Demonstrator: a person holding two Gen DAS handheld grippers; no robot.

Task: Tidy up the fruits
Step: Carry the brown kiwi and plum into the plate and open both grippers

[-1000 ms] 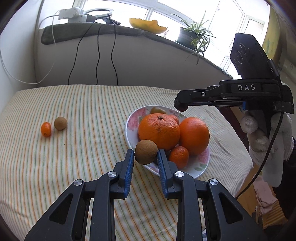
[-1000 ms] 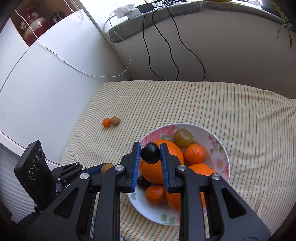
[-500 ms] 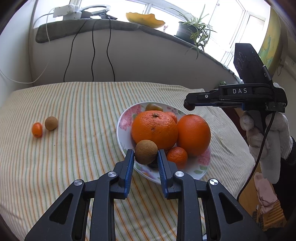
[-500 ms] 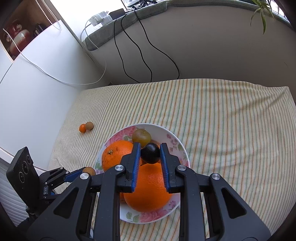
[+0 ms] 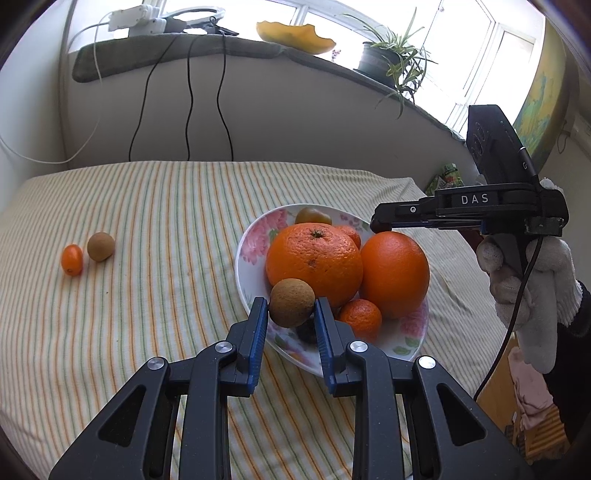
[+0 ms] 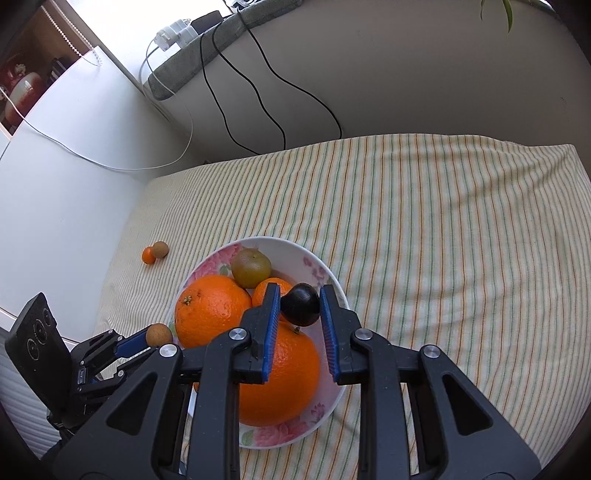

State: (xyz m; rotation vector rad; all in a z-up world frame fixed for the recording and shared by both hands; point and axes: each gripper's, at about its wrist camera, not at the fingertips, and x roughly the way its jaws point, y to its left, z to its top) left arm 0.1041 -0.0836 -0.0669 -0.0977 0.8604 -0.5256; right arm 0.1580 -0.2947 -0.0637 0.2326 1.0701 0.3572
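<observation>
A floral plate [image 5: 255,247] [image 6: 332,280] on the striped cloth holds two large oranges [image 5: 314,258] [image 6: 210,310], small tangerines [image 5: 360,319], a green-brown fruit [image 6: 251,267] and a dark fruit [image 5: 306,332]. My left gripper [image 5: 291,314] is shut on a small brown round fruit [image 5: 291,302] [image 6: 159,334] above the plate's near left rim. My right gripper [image 6: 299,302] is shut on a dark chestnut-like fruit [image 6: 300,304] above the plate's right side, over the second orange [image 6: 284,380]. A kumquat [image 5: 72,258] [image 6: 148,254] and another brown fruit [image 5: 100,246] [image 6: 160,249] lie on the cloth at left.
The table's cloth [image 5: 166,206] ends at a wall with hanging black cables [image 5: 190,103]. A sill above carries a power strip [image 5: 133,20], a yellow dish [image 5: 295,35] and a potted plant [image 5: 388,62]. A white cabinet [image 6: 66,158] stands left of the table.
My right gripper with the dark fruit has moved from over the large orange toward the plate's right side. My left gripper still holds the brown fruit at the plate's near rim.
</observation>
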